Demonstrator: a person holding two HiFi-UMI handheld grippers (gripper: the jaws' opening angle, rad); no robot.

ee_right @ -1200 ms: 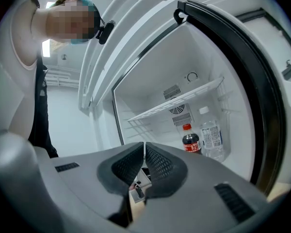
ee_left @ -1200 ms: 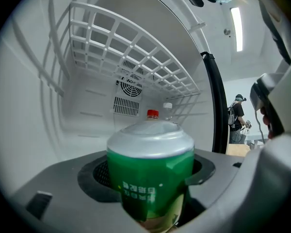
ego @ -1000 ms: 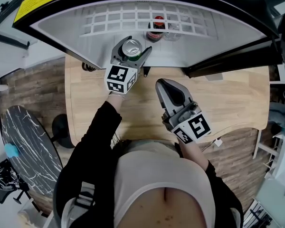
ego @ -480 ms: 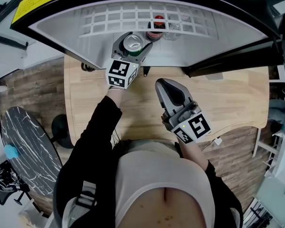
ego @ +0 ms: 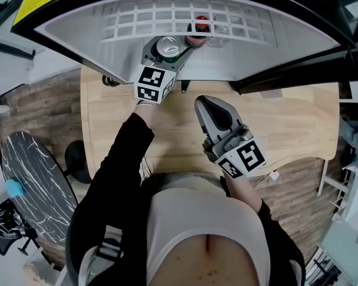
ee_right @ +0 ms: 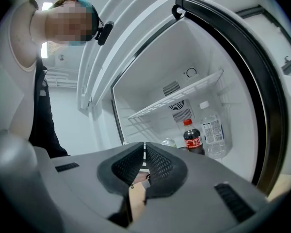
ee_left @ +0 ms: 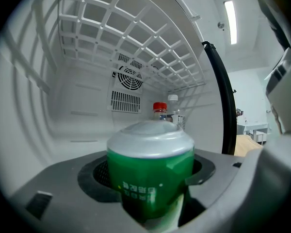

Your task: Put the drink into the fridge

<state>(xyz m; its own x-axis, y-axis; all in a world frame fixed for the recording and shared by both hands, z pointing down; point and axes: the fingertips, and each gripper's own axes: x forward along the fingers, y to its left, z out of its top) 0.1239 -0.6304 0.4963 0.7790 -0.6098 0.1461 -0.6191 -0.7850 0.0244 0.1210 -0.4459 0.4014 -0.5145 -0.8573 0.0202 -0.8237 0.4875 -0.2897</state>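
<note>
1 can (ee_left: 150, 174), green in left gripper view

Inside the fridge (ego: 286, 18) on the table (ego: 298, 118), the can (ego: 167, 46) is before a bottle (ego: 198, 31), a second bottle (ego: 218, 37) at its right; the right tongs (ego: 210, 109) are outside, over the table.
</note>
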